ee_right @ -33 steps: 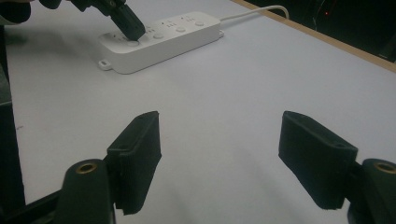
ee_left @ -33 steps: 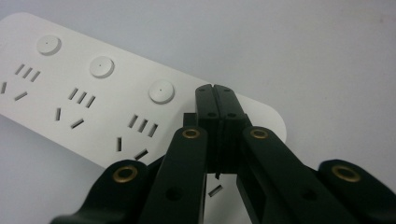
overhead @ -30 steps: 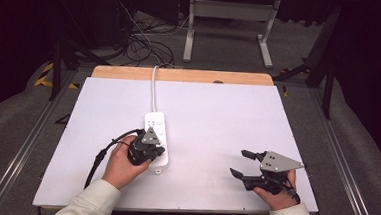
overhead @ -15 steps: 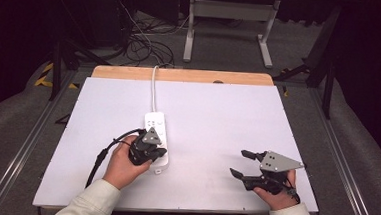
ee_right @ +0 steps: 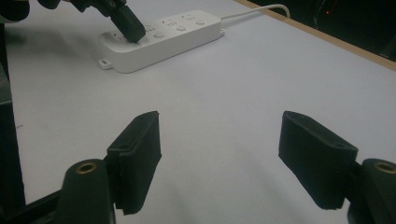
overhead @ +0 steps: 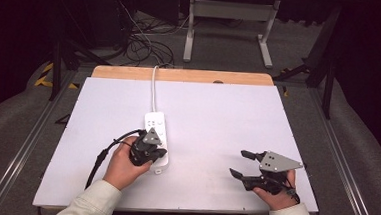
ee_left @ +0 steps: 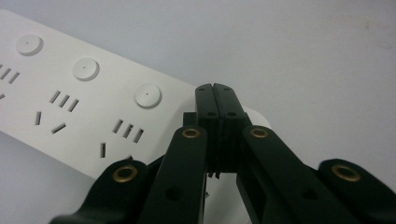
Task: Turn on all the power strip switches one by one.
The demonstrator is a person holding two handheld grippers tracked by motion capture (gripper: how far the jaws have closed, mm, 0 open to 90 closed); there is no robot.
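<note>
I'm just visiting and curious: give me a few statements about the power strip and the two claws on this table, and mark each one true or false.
1. The left claw is shut, its tips over the near end of the white power strip. True.
2. The right claw grips the power strip. False: it is open and empty, apart from the strip, above the bare white table.
3. The strip's white cord runs off the far edge of the table. True.
4. A plug sits in one of the strip's sockets. False: the sockets seen in the left gripper view are empty.
5. The strip has round buttons beside its sockets. True.
</note>
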